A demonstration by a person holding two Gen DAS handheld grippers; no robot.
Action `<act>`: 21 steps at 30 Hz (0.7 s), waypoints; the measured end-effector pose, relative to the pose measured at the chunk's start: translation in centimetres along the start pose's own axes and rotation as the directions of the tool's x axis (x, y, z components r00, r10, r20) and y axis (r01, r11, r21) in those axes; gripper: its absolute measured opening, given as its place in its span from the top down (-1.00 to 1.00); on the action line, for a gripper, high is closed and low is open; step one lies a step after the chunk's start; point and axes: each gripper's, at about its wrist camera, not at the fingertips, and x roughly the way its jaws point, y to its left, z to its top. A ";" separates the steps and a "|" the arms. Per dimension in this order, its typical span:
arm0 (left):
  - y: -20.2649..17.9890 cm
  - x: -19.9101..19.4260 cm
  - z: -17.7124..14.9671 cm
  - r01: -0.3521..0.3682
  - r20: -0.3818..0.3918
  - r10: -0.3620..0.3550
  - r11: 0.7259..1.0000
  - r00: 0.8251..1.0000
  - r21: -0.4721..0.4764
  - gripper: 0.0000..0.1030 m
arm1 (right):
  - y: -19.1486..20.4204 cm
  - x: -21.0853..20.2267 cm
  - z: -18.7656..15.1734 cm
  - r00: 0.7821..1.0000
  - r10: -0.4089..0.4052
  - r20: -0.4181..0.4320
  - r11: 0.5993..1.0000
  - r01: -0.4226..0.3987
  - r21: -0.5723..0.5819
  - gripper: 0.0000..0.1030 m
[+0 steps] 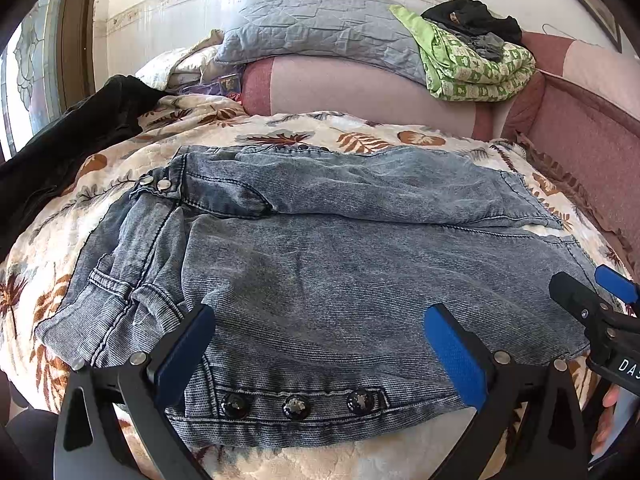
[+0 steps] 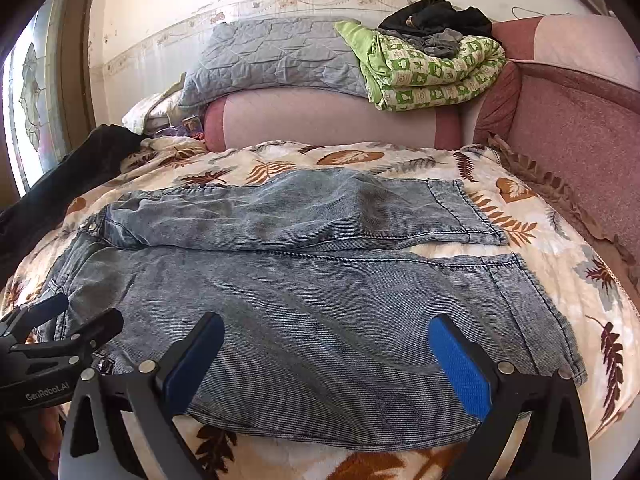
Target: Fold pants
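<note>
1. Pants, seen from the left wrist, lie spread across a leaf-print blanket on a bed, waistband to the left, legs running right, the far leg lying slightly apart from the near one.
2. The left gripper stands wide, holding nothing, over the near edge by a row of three dark buttons. The right gripper shows at the right edge; from this view I cannot tell its gap.
3. Risk, as I judge it: the waistband is bunched and thick at the left, so a pinch there may catch only the top layer, or take blanket with it, and the fold would drag crooked.
4. From the right wrist, the pants fill the near middle, with both hems at the right and blanket showing between the legs.
5. The right gripper is wide too, empty, over the near leg's edge. The left gripper sits at the near left by the waist.
6. Room: open blanket lies beyond the far leg and right of the hems. A black garment crowds the far left, a pink cushion bounds the far side, and the near edge drops away close under both grippers, so lifted cloth could slide off there.
</note>
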 end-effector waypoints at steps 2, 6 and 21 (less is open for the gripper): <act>0.0 0.0 0.0 0.002 -0.001 -0.002 1.000 1.000 -0.001 -1.00 | 0.0 0.0 0.0 1.000 0.000 -0.001 1.000 0.000 0.000 -1.00; 0.0 -0.1 -0.1 0.001 -0.001 -0.001 1.000 1.000 -0.002 -1.00 | 0.0 0.0 0.0 1.000 0.000 0.000 1.000 0.000 0.001 -1.00; 0.0 -0.1 0.0 0.000 -0.004 0.000 1.000 1.000 -0.003 -1.00 | -0.1 0.1 0.0 1.000 0.002 -0.004 1.000 -0.002 0.005 -1.00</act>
